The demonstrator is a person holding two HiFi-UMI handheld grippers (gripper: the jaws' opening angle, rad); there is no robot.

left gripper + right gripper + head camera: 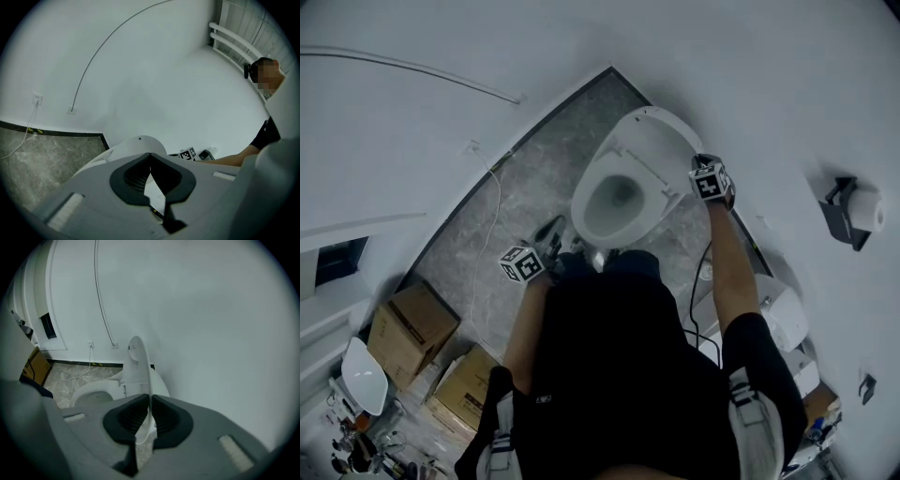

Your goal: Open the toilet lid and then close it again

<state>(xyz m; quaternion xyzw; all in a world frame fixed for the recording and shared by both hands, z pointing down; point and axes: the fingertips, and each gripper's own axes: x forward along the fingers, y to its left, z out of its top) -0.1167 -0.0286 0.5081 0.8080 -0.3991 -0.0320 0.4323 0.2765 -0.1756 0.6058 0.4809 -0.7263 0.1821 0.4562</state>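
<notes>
The white toilet's seat rim (pixel 584 208) faces me, and its lid (pixel 661 141) stands raised against the wall. My right gripper (pixel 696 171) is at the lid's right edge. In the right gripper view the lid (pixel 136 364) shows edge-on and runs down between the pads, so my right gripper (pixel 149 404) is shut on that thin edge. My left gripper (pixel 553 234) hangs by the bowl's front left, apart from it. Seen in the left gripper view, the left gripper (pixel 150 159) is shut with nothing in it, and the lid (pixel 139 144) rises beyond it.
Two cardboard boxes (pixel 411 323) (pixel 467 384) sit on the grey floor at the left. A white cable (pixel 494 202) trails from a wall socket. A paper-roll holder (pixel 853 211) hangs on the right wall, with a white unit (pixel 785 314) below it.
</notes>
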